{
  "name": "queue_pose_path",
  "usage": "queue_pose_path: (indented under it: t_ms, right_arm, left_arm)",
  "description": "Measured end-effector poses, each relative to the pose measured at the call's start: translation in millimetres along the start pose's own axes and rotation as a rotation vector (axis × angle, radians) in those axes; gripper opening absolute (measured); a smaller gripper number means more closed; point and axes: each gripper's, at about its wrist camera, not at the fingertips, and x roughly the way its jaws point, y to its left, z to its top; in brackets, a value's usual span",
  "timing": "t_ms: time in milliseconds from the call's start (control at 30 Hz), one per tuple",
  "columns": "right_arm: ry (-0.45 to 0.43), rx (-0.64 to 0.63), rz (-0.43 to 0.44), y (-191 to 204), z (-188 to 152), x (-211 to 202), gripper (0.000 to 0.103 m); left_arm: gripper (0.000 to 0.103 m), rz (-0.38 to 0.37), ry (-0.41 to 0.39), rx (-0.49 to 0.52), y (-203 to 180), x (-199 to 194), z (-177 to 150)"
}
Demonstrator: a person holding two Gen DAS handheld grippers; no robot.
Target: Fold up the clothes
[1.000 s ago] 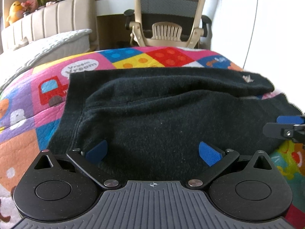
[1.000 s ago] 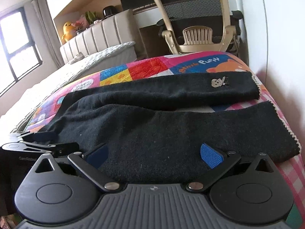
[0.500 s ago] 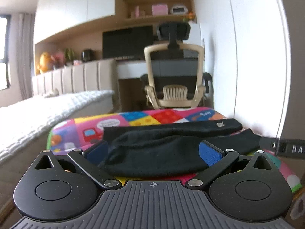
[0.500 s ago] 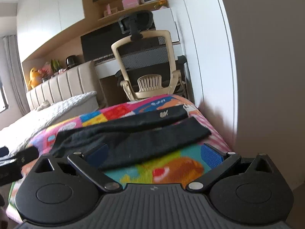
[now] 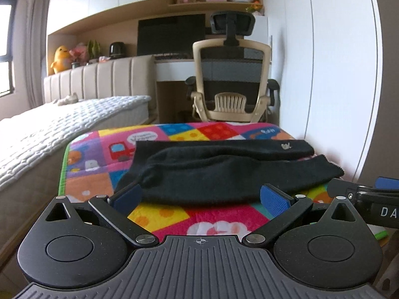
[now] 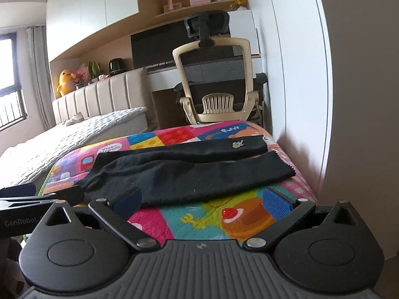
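Observation:
A black garment (image 5: 219, 172) lies folded into long bands on a colourful play mat (image 5: 99, 149); it also shows in the right wrist view (image 6: 189, 172), with a small animal logo (image 6: 238, 144) on its far band. My left gripper (image 5: 202, 196) is open and empty, just short of the garment's near edge. My right gripper (image 6: 202, 199) is open and empty, also at the near edge. Each gripper shows at the side of the other's view.
A white quilted bed (image 5: 49, 129) lies to the left of the mat. A beige office chair (image 5: 232, 84) and a desk stand behind the mat. A white wall (image 6: 299, 74) runs along the right side.
Both grippers have pulled back and up from the garment, which now lies farther ahead. The garment stays folded on the mat. Both stay open.

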Motion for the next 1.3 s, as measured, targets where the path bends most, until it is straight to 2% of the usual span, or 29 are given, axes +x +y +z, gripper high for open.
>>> queue_pose_path:
  t_ms: [567,1300]
  right_arm:
    - [0.065,-0.012,0.033,2,-4,8,0.103]
    - [0.212,0.010,0.040,-4,-9,31,0.103]
  left_arm:
    - [0.103,-0.005,0.039,0.002,1,4,-4]
    - [0.103,0.004,0.168,-0.012,3,25,-11]
